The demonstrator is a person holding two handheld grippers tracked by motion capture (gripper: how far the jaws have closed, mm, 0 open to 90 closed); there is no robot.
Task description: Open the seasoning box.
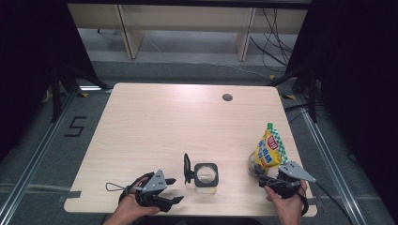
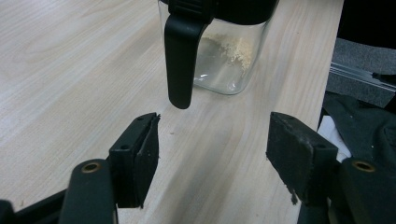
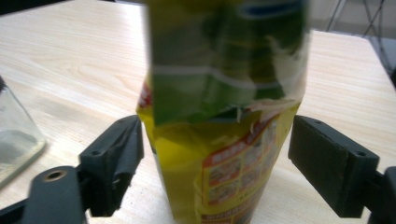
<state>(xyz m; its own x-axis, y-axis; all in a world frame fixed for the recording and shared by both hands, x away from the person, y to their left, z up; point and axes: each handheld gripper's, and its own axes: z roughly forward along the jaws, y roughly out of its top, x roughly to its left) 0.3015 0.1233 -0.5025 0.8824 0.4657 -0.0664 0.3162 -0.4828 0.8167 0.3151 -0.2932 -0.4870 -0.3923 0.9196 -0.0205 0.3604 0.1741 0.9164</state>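
At the left of the high view, the left gripper (image 1: 172, 190) lies low over the near edge of the table (image 1: 155, 122), its jaws spread and holding nothing; they point toward the jar (image 1: 205, 177), apparently to be ready to steady it. In the left gripper view the two pads (image 2: 140, 154) stand well apart with bare wood between them, and the black flip lid (image 2: 180, 60) hangs open down the jar's side just ahead, clear of both pads. The jar (image 2: 224, 56) is clear glass with a black collar, standing upright near the table's front edge, with only a little pale powder at its bottom, so it looks set there, mouth open, to be filled. To its right stands the yellow and green pouch (image 1: 270, 150), upright, near the right edge. The right gripper (image 1: 263, 180) reaches at the pouch's base. In the right gripper view the pouch (image 3: 224, 140) stands between the widely spread jaws, touching or nearly touching the left pad (image 3: 123, 154) and apart from the other, so it is framed for a grasp, not yet pinched.
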